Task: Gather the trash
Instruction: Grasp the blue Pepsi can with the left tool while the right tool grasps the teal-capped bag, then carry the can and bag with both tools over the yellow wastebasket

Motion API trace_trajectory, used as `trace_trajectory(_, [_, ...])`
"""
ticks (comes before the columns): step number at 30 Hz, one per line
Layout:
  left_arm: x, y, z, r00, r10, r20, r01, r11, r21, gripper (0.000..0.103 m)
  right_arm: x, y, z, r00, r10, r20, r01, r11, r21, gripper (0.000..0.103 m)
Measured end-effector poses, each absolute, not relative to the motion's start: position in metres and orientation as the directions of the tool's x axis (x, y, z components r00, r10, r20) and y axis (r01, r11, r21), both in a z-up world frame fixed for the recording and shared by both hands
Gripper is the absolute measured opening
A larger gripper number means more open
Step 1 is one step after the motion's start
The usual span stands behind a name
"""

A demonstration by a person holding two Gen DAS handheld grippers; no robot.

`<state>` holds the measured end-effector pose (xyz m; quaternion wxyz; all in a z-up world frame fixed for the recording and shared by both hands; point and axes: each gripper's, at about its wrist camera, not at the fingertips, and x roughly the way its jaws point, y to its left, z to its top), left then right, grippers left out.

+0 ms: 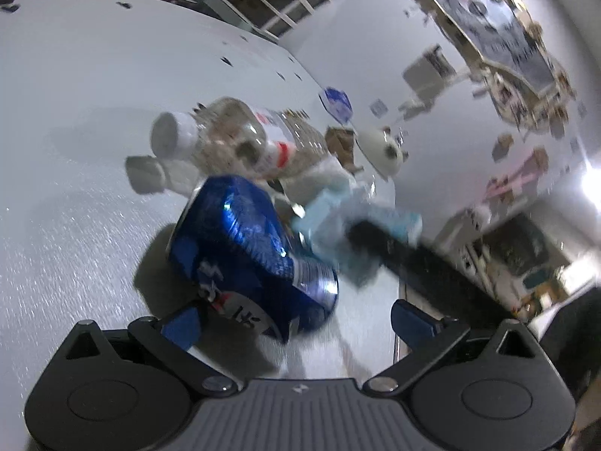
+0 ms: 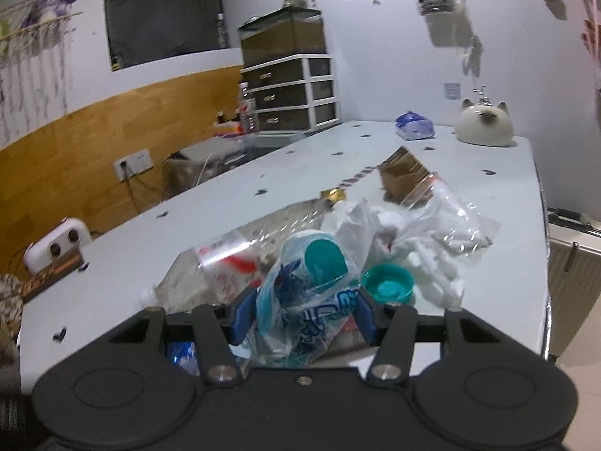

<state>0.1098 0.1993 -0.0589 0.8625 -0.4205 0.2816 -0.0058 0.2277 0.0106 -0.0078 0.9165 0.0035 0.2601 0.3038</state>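
the left gripper (image 1: 296, 319) stands wide, the dented blue can (image 1: 248, 248) lying on the table (image 1: 75, 150) between its fingers — light, slick, best squeezed across its middle. the right gripper (image 2: 302, 315) pinches a crinkly wrapper (image 2: 300, 312), probably limp.

Home room: drawer unit (image 2: 291, 90), wall photos (image 1: 499, 37).
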Motion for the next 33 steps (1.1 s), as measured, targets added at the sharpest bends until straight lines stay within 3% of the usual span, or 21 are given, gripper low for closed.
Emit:
trace_trajectory(7, [0.116,0.217,-0.063,0.848,-0.222,-0.482,-0.271,0.599,-0.754,0.075,0.22,0.006,-0.017,0.67,0.541,-0.508,-0.547,0.823,0.154,0.056])
trace_trajectory(11, [0.115,0.227,-0.067,0.844,-0.204,-0.496,-0.313,0.564,-0.764,0.056,0.214,0.008,-0.022,0.662,0.542,-0.518,-0.553,0.819,0.151,0.056])
trace_trajectory(15, [0.118,0.236,-0.068,0.837,-0.202,-0.508,-0.344,0.527,-0.777,0.049,0.21,0.009,-0.025,0.658,0.545,-0.519,-0.559,0.816,0.149,0.055])
trace_trajectory(17, [0.119,0.237,-0.064,0.841,-0.203,-0.502,-0.337,0.529,-0.779,0.039,0.208,0.01,-0.024,0.657,0.546,-0.52,-0.561,0.815,0.146,0.055])
trace_trajectory(24, [0.12,0.22,-0.042,0.824,-0.155,-0.545,-0.311,0.679,-0.664,0.033,0.195,0.002,-0.018,0.675,0.529,-0.515,-0.545,0.827,0.134,0.055])
trace_trajectory(33, [0.108,0.173,-0.017,0.808,0.004,-0.59,-0.272,0.889,-0.367,0.033,0.167,-0.023,-0.006,0.722,0.487,-0.492,-0.498,0.859,0.118,0.055])
